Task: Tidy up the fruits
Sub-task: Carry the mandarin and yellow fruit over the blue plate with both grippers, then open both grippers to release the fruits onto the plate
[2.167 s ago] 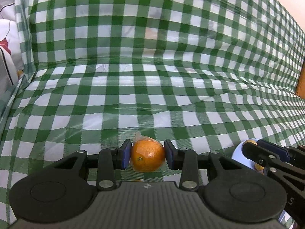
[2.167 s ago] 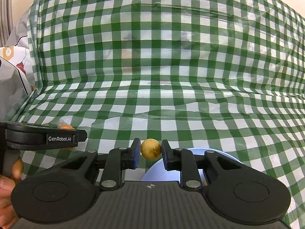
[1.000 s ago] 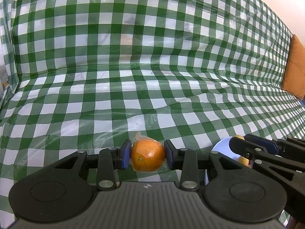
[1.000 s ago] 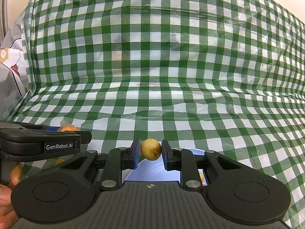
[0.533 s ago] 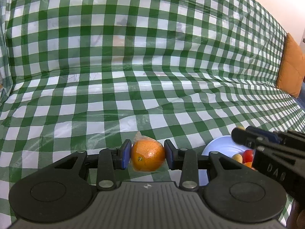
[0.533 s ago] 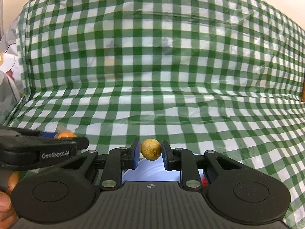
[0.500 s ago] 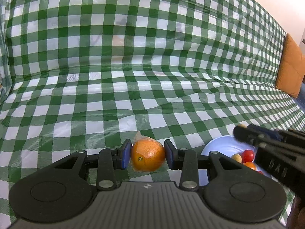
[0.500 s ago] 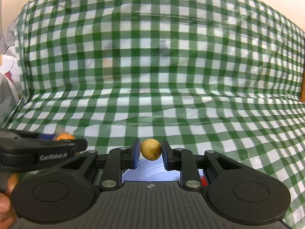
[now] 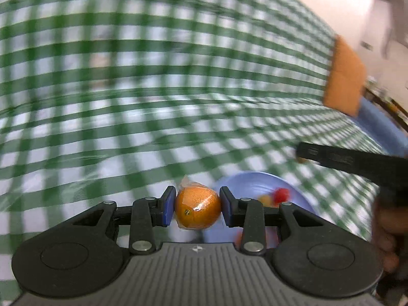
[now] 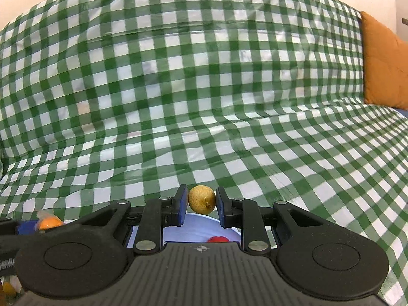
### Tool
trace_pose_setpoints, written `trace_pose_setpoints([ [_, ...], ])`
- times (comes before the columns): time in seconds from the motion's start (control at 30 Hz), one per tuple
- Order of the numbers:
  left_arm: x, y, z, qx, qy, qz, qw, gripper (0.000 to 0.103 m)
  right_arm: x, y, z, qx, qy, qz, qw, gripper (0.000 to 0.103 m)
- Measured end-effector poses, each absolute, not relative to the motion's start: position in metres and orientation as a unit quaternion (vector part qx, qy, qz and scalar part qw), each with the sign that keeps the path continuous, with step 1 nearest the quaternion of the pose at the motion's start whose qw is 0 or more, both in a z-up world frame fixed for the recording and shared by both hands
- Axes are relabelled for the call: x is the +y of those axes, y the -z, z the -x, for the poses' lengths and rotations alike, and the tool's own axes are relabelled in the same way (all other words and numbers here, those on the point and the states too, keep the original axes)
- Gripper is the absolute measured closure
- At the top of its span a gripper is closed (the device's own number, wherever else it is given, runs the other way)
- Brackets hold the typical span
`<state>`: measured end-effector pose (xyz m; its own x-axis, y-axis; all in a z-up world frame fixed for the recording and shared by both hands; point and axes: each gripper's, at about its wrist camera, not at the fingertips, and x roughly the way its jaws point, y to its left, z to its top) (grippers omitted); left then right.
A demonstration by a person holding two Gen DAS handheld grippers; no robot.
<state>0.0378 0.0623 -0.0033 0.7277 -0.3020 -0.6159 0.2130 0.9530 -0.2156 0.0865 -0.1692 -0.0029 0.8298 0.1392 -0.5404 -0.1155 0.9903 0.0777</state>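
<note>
My left gripper (image 9: pixel 197 210) is shut on a plastic-wrapped orange (image 9: pixel 198 211), held above the left edge of a pale blue plate (image 9: pixel 250 181). A red fruit (image 9: pixel 280 194) and a yellow fruit (image 9: pixel 265 199) lie on that plate. My right gripper (image 10: pixel 201 207) is shut on a small yellow-brown round fruit (image 10: pixel 202 202) above the blue plate (image 10: pixel 199 223), where a red fruit (image 10: pixel 218 239) shows. The right gripper appears at the right of the left wrist view (image 9: pixel 344 159). The orange shows at the left of the right wrist view (image 10: pixel 49 222).
A green-and-white checked cloth (image 10: pixel 204 102) covers the sofa seat and back. An orange cushion (image 10: pixel 385 66) leans at the right end, also seen in the left wrist view (image 9: pixel 344 76). A small yellow fruit (image 10: pixel 7 288) lies at the lower left.
Both grippers have swung to the right with their fruit still held. The plate now lies closer under my left gripper, and the left view is blurred by motion.
</note>
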Motion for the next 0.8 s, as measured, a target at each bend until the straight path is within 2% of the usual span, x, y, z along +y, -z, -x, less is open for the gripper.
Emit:
trace_pose_setpoints([
  [0.4,0.01,0.016,-0.013,0.347,0.262,-0.013,0.901,0.06,-0.166,0.01,-0.082,0.308,-0.102,-0.038,0.945,0.078],
  [0.43,0.01,0.017,-0.014,0.35,0.262,-0.011,0.899,0.056,-0.165,0.01,-0.082,0.311,-0.107,-0.042,0.943,0.076],
  [0.53,0.017,0.017,-0.017,0.354,0.256,0.011,0.899,0.055,-0.165,0.01,-0.082,0.311,-0.108,-0.046,0.943,0.069],
  [0.8,0.022,0.011,-0.024,0.352,0.237,0.013,0.905,0.057,-0.165,0.01,-0.082,0.312,-0.103,-0.052,0.943,0.068],
])
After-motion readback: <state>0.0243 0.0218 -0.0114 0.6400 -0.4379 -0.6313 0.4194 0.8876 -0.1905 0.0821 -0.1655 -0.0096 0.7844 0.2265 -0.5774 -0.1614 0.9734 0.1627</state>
